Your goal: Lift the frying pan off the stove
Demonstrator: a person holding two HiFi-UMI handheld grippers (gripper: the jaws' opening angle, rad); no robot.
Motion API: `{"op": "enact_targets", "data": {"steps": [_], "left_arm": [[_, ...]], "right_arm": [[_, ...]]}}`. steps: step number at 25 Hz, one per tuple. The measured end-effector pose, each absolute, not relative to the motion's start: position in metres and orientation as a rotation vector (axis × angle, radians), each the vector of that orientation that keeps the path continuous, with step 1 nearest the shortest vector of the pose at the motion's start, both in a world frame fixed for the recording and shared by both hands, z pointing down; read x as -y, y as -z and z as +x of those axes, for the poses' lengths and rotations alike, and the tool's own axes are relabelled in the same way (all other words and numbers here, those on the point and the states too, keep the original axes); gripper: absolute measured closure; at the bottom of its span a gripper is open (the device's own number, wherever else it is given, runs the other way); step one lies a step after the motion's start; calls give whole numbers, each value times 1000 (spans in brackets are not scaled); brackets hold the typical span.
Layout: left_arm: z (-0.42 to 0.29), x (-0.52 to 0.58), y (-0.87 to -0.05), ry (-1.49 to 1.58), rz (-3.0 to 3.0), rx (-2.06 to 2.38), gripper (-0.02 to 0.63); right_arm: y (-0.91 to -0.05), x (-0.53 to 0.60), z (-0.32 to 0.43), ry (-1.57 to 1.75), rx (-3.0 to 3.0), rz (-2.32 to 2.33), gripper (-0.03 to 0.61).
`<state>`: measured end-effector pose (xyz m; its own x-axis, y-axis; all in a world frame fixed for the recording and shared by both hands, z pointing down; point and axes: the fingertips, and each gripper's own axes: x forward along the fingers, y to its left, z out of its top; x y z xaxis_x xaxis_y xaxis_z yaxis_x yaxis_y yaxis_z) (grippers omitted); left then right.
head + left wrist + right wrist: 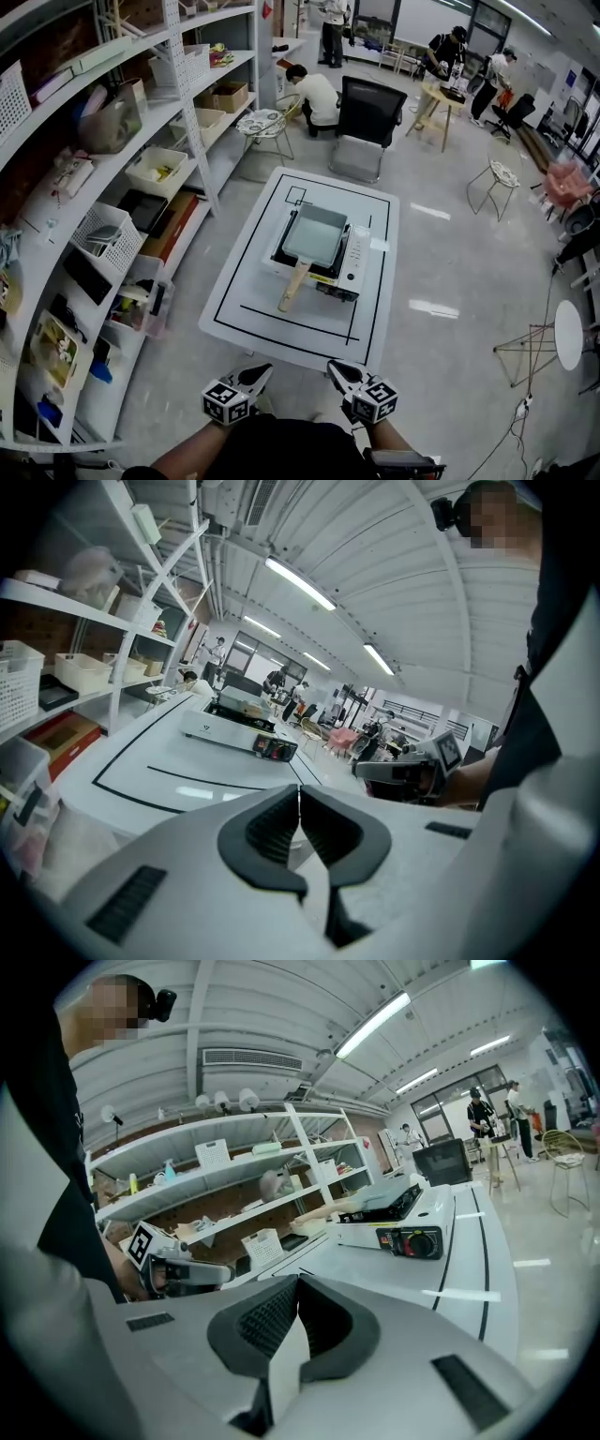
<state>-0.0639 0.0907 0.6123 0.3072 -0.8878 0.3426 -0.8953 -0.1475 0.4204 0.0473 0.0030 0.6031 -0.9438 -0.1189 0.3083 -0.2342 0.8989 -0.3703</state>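
Grey pan (315,234) on stove (354,262), mid-tabletop (253,309); handle (293,286) toward 7 o'clock | left gripper (263,370), right gripper (335,367) at 6 o'clock: jaws together, empty | step: approach | next: open jaws, reach handle

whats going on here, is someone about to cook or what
Not cooking. A person faces a white table with a gripper in each hand. The left gripper and right gripper both have their jaws shut on nothing and are short of the table's near edge. A frying pan sits on a portable stove mid-table, its wooden handle pointing toward the person. The pan is not yet touched.
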Motion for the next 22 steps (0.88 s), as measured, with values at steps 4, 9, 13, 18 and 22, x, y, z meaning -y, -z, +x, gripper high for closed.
{"op": "enact_targets", "data": {"steps": [4, 9, 13, 18, 22], "left_arm": [[-85, -80, -604, -13, 2078, 1520, 603], [-113, -81, -607, -43, 2081, 1467, 601], [-135, -82, -613, -45, 2083, 1426, 601], [-140, -77, -612, 25, 2077, 1312, 601], [-141, -67, -613, 31, 2086, 1282, 601]], "right_arm": [[-597, 5, 26, -570, 2781, 358, 554], [-600, 11, 16, -550, 2746, 487, 554], [-593, 20, 9, -549, 2743, 615, 554], [-592, 24, 15, -549, 2719, 702, 554], [-588, 28, 15, -601, 2718, 746, 554]]}}
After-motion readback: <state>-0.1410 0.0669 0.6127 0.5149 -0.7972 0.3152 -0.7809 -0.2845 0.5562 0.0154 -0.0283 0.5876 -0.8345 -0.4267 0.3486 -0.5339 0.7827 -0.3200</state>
